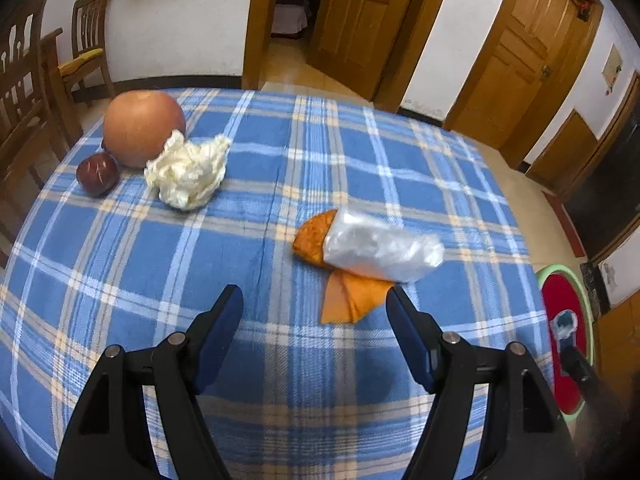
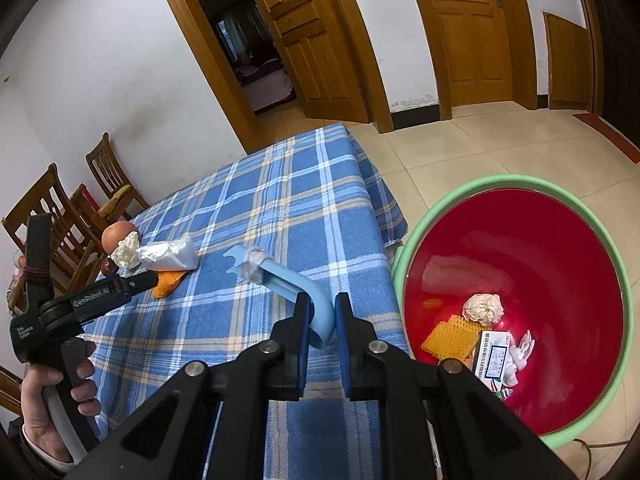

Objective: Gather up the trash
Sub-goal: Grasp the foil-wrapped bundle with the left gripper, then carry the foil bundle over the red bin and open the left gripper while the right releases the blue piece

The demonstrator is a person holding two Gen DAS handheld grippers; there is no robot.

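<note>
Two tongs: my right gripper (image 2: 320,320) pinches the curved blue plastic piece (image 2: 280,276); my left gripper (image 1: 314,300) gapes empty just short of the plastic wrapper (image 1: 380,250). I should straddle wrapper and orange peel (image 1: 352,300) squarely, bin (image 2: 600,240) rightward.

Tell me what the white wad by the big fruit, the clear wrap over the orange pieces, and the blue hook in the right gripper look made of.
White wad: likely tissue or soft paper, matte, deeply crumpled.
Clear wrap: thin plastic film, translucent, glossy highlights, wrinkled.
Blue hook: looks like rigid moulded plastic, smooth, slightly shiny, with grey tape around one end; the right gripper is shut on its curved end.
</note>
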